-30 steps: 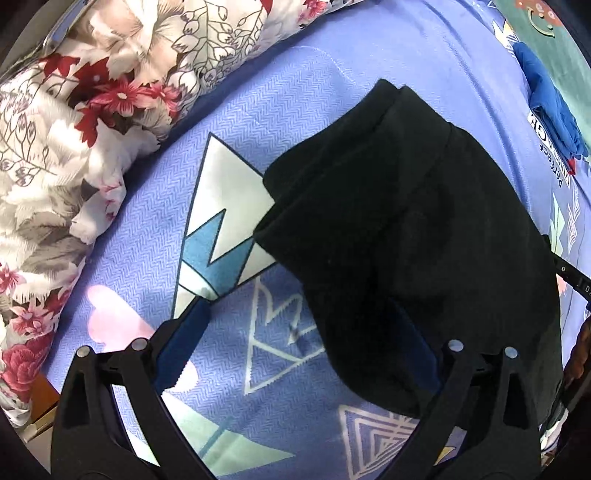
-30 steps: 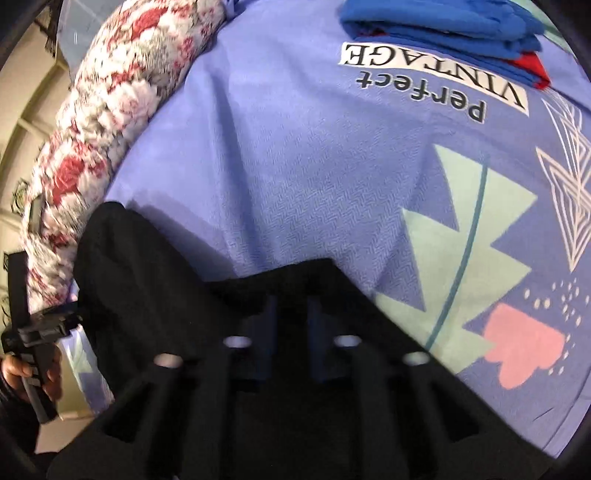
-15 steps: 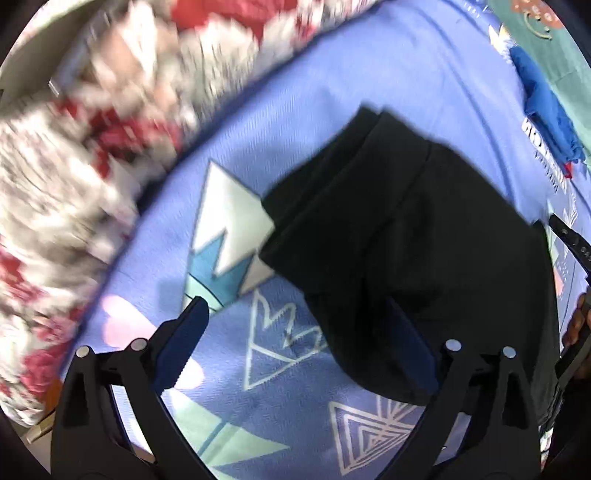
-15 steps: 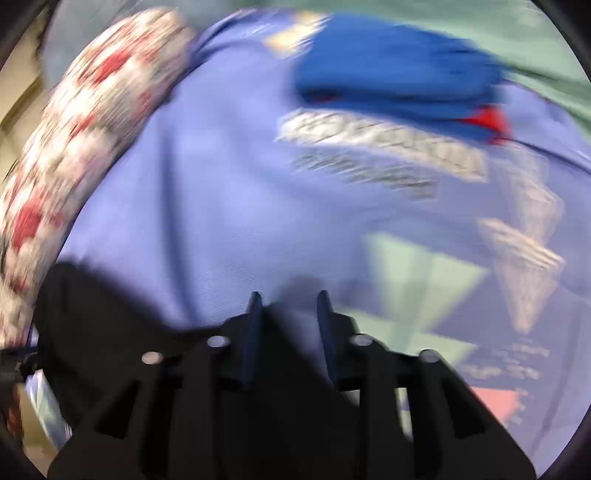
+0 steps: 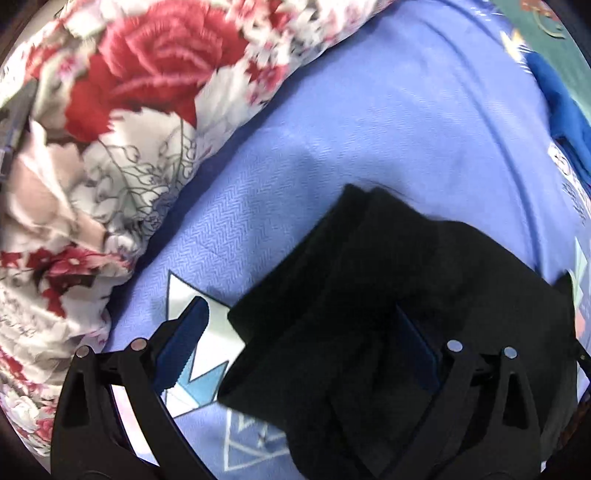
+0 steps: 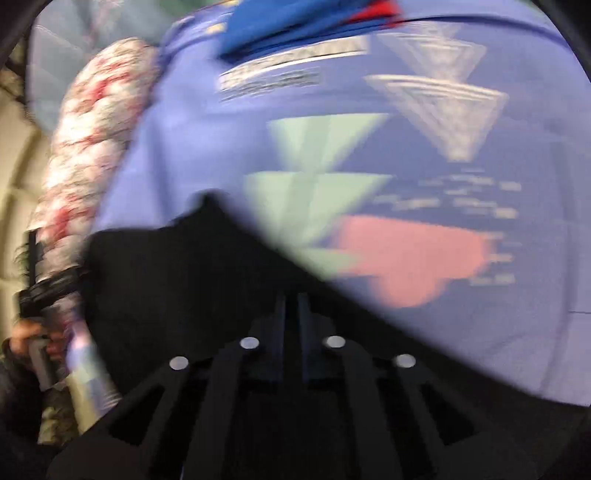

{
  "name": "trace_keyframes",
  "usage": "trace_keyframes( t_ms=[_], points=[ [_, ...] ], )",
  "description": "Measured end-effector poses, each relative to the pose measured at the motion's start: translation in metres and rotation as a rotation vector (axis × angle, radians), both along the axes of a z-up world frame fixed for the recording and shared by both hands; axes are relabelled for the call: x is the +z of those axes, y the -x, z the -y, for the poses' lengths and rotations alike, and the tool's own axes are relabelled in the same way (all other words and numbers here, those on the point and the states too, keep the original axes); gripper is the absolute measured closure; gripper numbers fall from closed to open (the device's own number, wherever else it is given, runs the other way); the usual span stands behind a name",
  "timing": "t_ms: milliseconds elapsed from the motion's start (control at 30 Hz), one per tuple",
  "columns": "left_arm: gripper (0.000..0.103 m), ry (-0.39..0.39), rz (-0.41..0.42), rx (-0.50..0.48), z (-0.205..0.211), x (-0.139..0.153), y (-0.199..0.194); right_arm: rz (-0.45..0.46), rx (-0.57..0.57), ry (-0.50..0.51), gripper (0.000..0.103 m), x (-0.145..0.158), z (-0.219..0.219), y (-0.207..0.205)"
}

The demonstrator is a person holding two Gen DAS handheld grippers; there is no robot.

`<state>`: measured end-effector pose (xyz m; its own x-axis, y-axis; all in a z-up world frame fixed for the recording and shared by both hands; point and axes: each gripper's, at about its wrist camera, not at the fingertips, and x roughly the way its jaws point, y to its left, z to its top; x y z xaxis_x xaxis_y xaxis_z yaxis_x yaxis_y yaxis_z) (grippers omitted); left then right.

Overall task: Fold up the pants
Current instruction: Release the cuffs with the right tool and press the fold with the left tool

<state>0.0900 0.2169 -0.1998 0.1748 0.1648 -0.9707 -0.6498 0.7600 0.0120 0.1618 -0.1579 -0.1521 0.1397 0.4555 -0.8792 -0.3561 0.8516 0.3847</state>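
Black pants (image 5: pixel 388 295) lie folded on the bed (image 5: pixel 369 129); left hand-held gripper (image 5: pixel 306 343) spread wide straddling their left edge, right hand-held gripper (image 6: pixel 291 310) pinched narrow on the fabric.

A bedroom at home, a periwinkle printed bedsheet (image 5: pixel 388 122) covering the bed, a rose-patterned quilt (image 5: pixel 110 122) bunching along the sheet's edge, blue folded clothes (image 6: pixel 295 22) lying on the sheet.
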Motion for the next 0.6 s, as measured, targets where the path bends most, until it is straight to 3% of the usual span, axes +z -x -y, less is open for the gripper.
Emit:
trace_keyframes(
  t_ms=[100, 167, 233, 267, 367, 400, 467, 533, 567, 600],
  points=[
    [0.005, -0.014, -0.016, 0.029, 0.006, 0.006, -0.003, 0.071, -0.219, 0.085, 0.098, 0.010, 0.044, -0.009],
    [0.007, -0.016, 0.011, 0.004, 0.014, 0.018, -0.010, 0.040, -0.269, -0.064, 0.098, 0.025, 0.073, -0.003],
    [0.006, -0.010, 0.052, -0.043, 0.020, 0.034, 0.000, -0.005, -0.214, -0.149, 0.098, 0.032, 0.083, 0.012],
    [0.006, -0.010, 0.068, -0.063, 0.024, 0.039, 0.001, -0.029, -0.156, -0.143, 0.098, 0.031, 0.085, 0.026],
    [0.006, -0.034, 0.035, -0.112, 0.032, 0.037, 0.007, -0.086, -0.110, -0.001, 0.098, 0.010, 0.109, 0.056],
    [0.006, -0.032, 0.003, -0.106, 0.036, 0.031, 0.009, -0.084, -0.148, 0.035, 0.103, 0.004, 0.122, 0.060],
    [0.009, -0.009, -0.015, -0.048, 0.040, 0.034, 0.016, -0.084, -0.320, -0.016, 0.103, 0.003, 0.171, 0.067],
    [0.007, 0.006, 0.068, -0.047, 0.051, 0.053, 0.020, 0.021, -0.491, 0.079, 0.096, 0.028, 0.214, 0.083],
    [0.007, -0.001, 0.087, -0.077, 0.057, 0.060, 0.021, 0.043, -0.515, 0.044, 0.095, 0.037, 0.227, 0.091],
    [0.006, -0.016, 0.083, -0.124, 0.067, 0.064, 0.017, 0.040, -0.536, 0.004, 0.085, 0.043, 0.241, 0.098]
  ],
)
